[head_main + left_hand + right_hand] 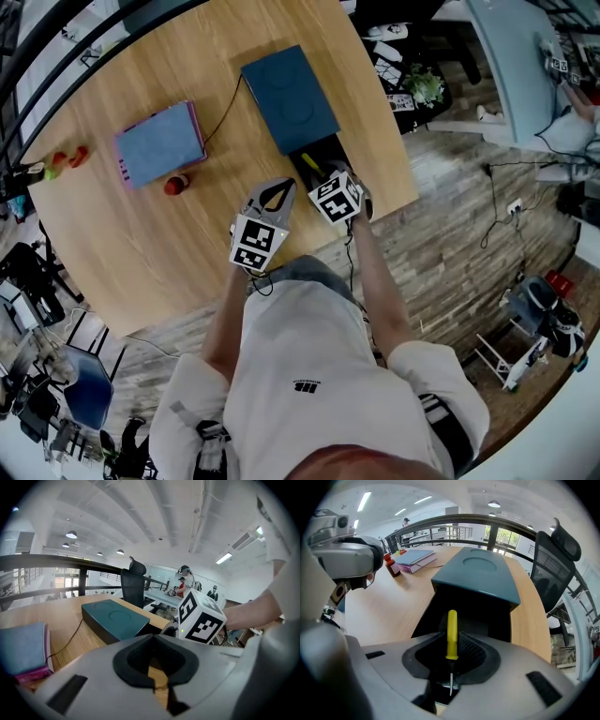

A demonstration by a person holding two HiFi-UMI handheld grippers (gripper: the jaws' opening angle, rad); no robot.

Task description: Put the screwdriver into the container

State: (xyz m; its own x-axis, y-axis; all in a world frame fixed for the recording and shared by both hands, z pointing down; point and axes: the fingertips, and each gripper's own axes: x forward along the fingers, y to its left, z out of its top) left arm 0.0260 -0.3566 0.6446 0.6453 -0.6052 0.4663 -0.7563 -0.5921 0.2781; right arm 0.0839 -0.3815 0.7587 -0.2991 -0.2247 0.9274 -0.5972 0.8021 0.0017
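A teal container (289, 94) lies on the round wooden table (141, 253), its black drawer (330, 150) pulled out toward me. The yellow-handled screwdriver (310, 161) hangs over that drawer. In the right gripper view the screwdriver (452, 634) points handle-first at the container (480, 576), and my right gripper (450, 693) is shut on the tip of its thin shaft. My left gripper (274, 192) hovers just left of the drawer, shut with nothing in it (159, 686). The right gripper's marker cube (201, 616) shows beside the container (115, 620).
A blue notebook on a pink book (159, 142) lies left of the container, with a small red object (175, 185) in front of it. A thin cable (223, 112) runs between them. The table edge (394, 202) is just right of the drawer. An office chair (555, 559) stands beyond.
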